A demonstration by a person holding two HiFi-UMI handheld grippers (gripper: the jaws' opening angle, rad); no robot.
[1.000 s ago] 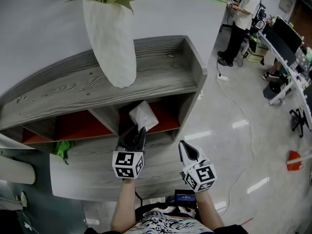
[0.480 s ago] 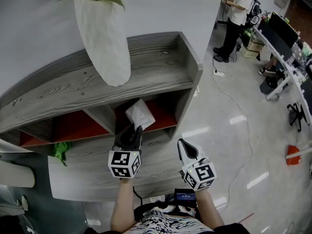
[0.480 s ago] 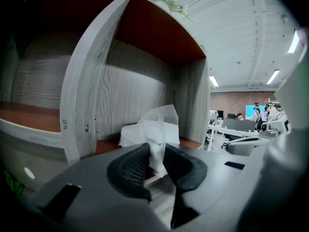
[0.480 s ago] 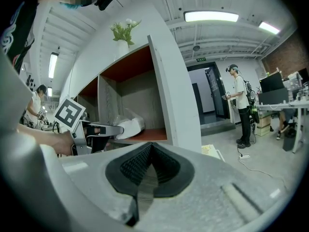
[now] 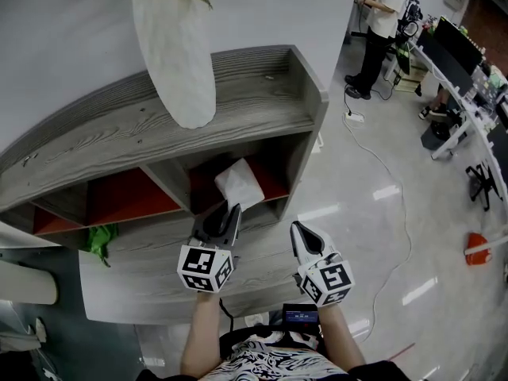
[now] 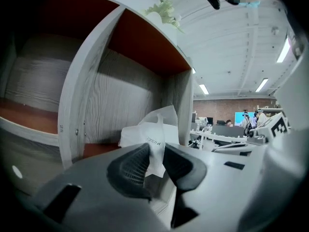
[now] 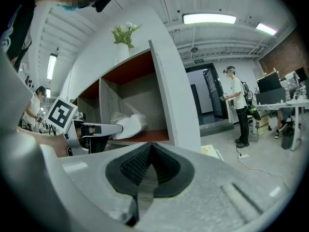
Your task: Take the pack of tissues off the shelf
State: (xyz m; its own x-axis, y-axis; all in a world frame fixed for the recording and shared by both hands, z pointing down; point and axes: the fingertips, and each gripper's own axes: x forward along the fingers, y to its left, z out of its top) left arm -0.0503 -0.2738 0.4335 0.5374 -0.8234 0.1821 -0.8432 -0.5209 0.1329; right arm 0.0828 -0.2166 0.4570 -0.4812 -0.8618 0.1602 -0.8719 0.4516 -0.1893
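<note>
A white pack of tissues lies in the right-hand, red-floored compartment of the grey wooden shelf, near its front edge. My left gripper reaches into that compartment. In the left gripper view its jaws are pinched on the thin plastic flap of the tissue pack, and the pack's body lies just beyond the fingertips. My right gripper hangs to the right, in front of the shelf, its jaws shut with nothing between them. From the right gripper view the pack and the left gripper show inside the compartment.
A tall white vase with green leaves stands on top of the shelf. More green leaves sit at the lower left. A person stands far back right by desks with monitors. A cable runs across the shiny floor.
The left gripper keeps its hold on the pack's flap. Pack and grippers have hardly shifted against the shelf; only the head view has swayed slightly.
</note>
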